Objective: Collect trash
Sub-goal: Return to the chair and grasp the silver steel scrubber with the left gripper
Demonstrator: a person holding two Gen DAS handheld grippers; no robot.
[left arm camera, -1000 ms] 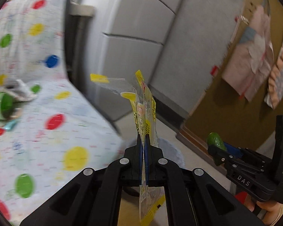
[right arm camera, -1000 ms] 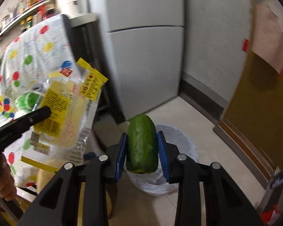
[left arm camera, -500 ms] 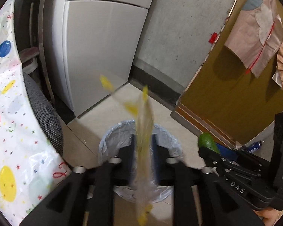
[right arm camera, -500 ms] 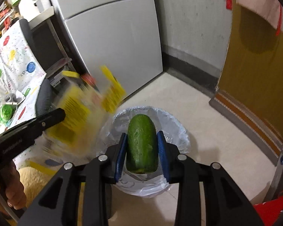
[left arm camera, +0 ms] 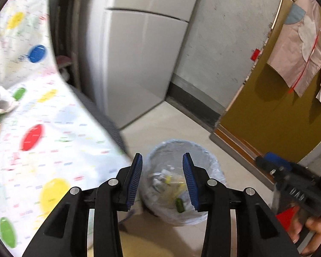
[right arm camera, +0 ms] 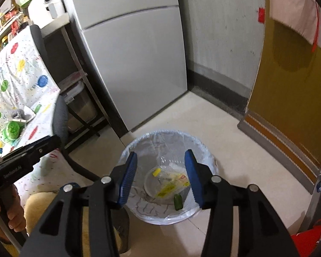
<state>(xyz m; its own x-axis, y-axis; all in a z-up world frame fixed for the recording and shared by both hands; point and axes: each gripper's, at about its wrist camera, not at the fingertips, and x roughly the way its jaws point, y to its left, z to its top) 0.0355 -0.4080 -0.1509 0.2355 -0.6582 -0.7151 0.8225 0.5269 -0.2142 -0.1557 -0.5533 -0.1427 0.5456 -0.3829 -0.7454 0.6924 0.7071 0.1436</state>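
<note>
White-lined bin (right arm camera: 126,150) is seen below both opening, empty grippers, left (left arm camera: 162,180) and right (right arm camera: 161,176), cucumber piece (right arm camera: 178,201) and yellow wrapper (right arm camera: 171,185) lying inside

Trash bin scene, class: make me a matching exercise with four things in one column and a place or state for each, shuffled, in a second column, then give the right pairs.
Things:
1. green piece
2. yellow wrapper
3. right tool
4. fridge

Places or states:
A. stands against the wall behind the bin
B. lies flat in the bin, printed side up
C. above the bin, nothing between its jaws, which are opening
D. lies at the bin's near inner edge

Pairs: 1-D, 2-B, 3-C, 4-A
</note>
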